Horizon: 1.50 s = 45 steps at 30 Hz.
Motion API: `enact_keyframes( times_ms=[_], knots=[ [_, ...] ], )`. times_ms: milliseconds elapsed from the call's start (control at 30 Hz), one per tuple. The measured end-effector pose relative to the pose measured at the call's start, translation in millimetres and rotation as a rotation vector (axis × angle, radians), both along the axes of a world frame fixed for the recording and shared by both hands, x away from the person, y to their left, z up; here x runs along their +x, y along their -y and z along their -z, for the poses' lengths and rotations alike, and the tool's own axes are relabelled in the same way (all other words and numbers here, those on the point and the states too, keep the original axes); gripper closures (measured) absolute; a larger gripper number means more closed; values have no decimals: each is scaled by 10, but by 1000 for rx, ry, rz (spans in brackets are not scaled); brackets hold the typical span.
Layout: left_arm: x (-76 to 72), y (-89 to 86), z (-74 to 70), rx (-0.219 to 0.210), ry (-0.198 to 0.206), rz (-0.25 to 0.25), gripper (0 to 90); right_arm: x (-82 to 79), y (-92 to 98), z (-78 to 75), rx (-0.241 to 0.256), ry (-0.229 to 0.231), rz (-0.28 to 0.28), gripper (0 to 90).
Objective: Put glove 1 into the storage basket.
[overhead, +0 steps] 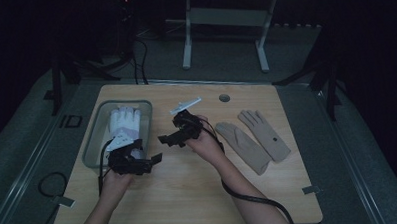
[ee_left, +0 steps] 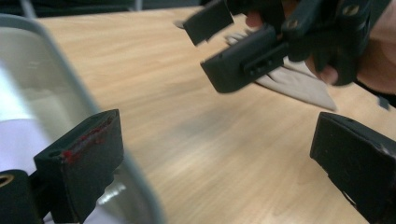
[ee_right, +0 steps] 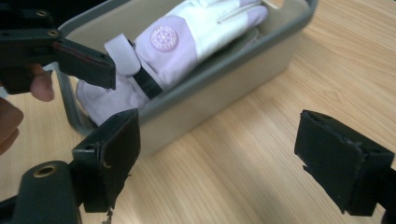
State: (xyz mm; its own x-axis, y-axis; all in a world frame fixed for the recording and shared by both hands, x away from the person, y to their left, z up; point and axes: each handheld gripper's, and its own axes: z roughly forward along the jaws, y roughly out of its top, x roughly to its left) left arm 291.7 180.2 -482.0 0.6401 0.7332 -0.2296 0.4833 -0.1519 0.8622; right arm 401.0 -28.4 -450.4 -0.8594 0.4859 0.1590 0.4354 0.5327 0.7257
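- Lying in the grey bin (overhead: 94, 126) near the desk's (overhead: 199, 192) left edge, the white glove (overhead: 124, 120) had its long axis running from the near edge toward the far edge, fingers pointing to the far edge and cuff toward the person.
- In the right gripper view the glove (ee_right: 187, 42) showed a lilac back with a round emblem and a dark wrist strap, resting against the bin's wall (ee_right: 224, 93).
- The left gripper (overhead: 149, 161) hung just beside the bin's near right corner, jaws set wide apart and holding nothing; the left hand (overhead: 114, 185) came in from the near edge, forearm angled toward the bin.
- In the left gripper view its jaws straddled bare desk (ee_left: 187, 121), the left jaw over the bin's rim (ee_left: 70, 88).
- The right gripper (overhead: 170, 139) sat near the desk's middle, jaws pointing left toward the bin, spread wide and empty; the right hand (overhead: 205, 142) was turned inward, its forearm running back to the near right.
- In the left gripper view the right gripper (ee_left: 219, 51) appeared opposite, jaws parted.
- Two tan gloves (overhead: 257, 137) lay side by side toward the right edge, fingers pointing to the far left, well apart from the bin.
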Motion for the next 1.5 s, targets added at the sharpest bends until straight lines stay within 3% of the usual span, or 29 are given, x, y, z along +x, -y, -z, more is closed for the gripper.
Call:
enact_keyframes(
  times_ms=[100,300,400,567,700,933,1133,1267,1500],
  knots=[
    [-6,113,36,8,-3,39,28,-45,197,50,-36,13,-1,140],
    [-28,328,122,9,2,117,28,-94,458,123,-45,27,20,141],
    [-41,442,200,20,-1,140,28,-110,610,162,-37,-2,45,142],
    [-47,588,366,-3,-27,176,29,-183,893,232,-28,31,61,138],
    [-58,668,509,14,-36,215,29,-235,1063,305,-52,52,66,143],
    [-104,703,634,26,-27,209,29,-300,1297,463,-47,36,77,143],
    [-164,650,690,22,34,220,29,-418,1568,591,-26,34,113,151],
    [-158,633,723,9,15,210,29,-495,1747,681,-28,54,137,146],
    [-196,694,795,82,36,210,29,-603,2081,781,-3,38,197,141]
  ],
)
